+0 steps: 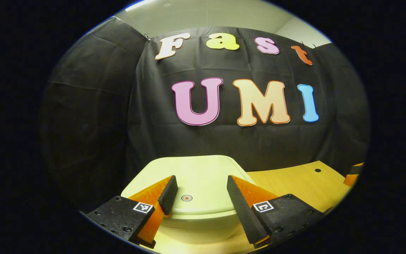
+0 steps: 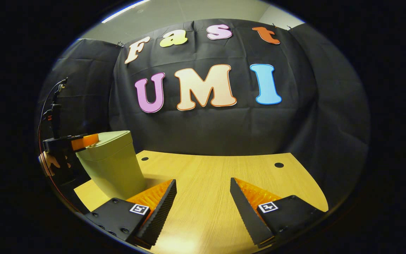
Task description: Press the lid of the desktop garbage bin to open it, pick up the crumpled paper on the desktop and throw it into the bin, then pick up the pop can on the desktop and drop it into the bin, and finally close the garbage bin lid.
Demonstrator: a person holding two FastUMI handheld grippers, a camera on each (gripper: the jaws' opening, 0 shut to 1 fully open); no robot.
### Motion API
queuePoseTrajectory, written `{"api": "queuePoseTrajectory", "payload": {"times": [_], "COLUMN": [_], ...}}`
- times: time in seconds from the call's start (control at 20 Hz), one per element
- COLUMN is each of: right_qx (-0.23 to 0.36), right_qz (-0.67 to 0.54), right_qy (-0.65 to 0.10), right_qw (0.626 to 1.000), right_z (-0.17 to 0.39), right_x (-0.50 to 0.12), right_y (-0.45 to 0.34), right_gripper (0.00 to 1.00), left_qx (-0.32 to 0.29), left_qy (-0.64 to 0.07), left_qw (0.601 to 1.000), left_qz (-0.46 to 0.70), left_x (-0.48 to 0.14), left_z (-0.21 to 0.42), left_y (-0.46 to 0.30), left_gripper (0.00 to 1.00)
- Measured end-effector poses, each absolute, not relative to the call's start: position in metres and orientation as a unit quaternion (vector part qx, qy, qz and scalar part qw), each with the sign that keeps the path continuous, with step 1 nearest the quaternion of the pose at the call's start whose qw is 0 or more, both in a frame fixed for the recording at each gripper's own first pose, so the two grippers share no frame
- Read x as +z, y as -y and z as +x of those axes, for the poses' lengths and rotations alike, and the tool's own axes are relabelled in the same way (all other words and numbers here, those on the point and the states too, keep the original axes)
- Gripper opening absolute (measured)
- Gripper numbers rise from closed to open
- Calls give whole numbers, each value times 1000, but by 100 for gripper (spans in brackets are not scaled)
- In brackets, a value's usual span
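Bin (image 1: 197,183) is sitting right in front of the left gripper (image 1: 198,197), pale green, its lid (image 1: 203,176) lying flat and closed. In the left gripper view the two fingers are spreading wide apart over the near part of that lid, one to each side of the small round target mark (image 1: 186,198) near the lid's front edge. Nothing is sitting between them, and whether their tips are touching the lid I cannot tell. Beyond the bin the wooden table (image 1: 301,185) is stretching off to the right, with a small dark hole (image 1: 317,170) showing near its far edge.

Over in the right gripper view, the bin (image 2: 113,164) is standing at the left end of the table (image 2: 210,183), upright, lid down. The left gripper (image 2: 83,141) is hovering at the lid's near edge there, with a hand (image 2: 49,162) behind it, partly hidden in the dark, and a cable (image 2: 53,102) is rising above it. The right gripper (image 2: 203,199) is hanging well apart from the bin, out over bare tabletop. Its fingers are standing wide open too, gripping nothing, with only wood grain showing between them. Two dark holes (image 2: 278,164) are sitting toward the table's far edge, one on each side.
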State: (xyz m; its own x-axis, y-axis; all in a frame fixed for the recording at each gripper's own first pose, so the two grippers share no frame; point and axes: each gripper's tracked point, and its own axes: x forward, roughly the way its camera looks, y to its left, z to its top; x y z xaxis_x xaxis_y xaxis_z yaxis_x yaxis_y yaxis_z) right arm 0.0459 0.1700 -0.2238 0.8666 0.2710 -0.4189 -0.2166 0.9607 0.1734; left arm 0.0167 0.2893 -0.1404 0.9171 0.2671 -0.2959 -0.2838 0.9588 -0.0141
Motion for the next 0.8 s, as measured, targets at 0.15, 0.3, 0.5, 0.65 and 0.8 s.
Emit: {"api": "queuePoseTrajectory", "payload": {"times": [0.15,0.3,0.5,0.65,0.8], "right_qx": [129,121,72,56,63], "right_qz": [83,95,82,96,98], "right_qy": [-216,-207,-153,-113,-90], "right_qw": [964,966,982,987,989], "right_z": [50,55,66,65,61], "right_x": [-217,-205,-165,-131,-108], "right_y": [-179,-181,-155,-139,-114], "right_gripper": [97,97,97,94,96], "left_qx": [132,119,78,45,32], "left_qy": [-148,-121,-58,-40,-19], "left_qw": [980,985,995,998,999], "left_qz": [-30,-6,19,5,-4], "left_x": [-139,-131,-110,-97,-70], "left_z": [13,16,20,22,21], "left_y": [-286,-280,-253,-221,-185], "left_gripper": [89,88,92,92,93]}}
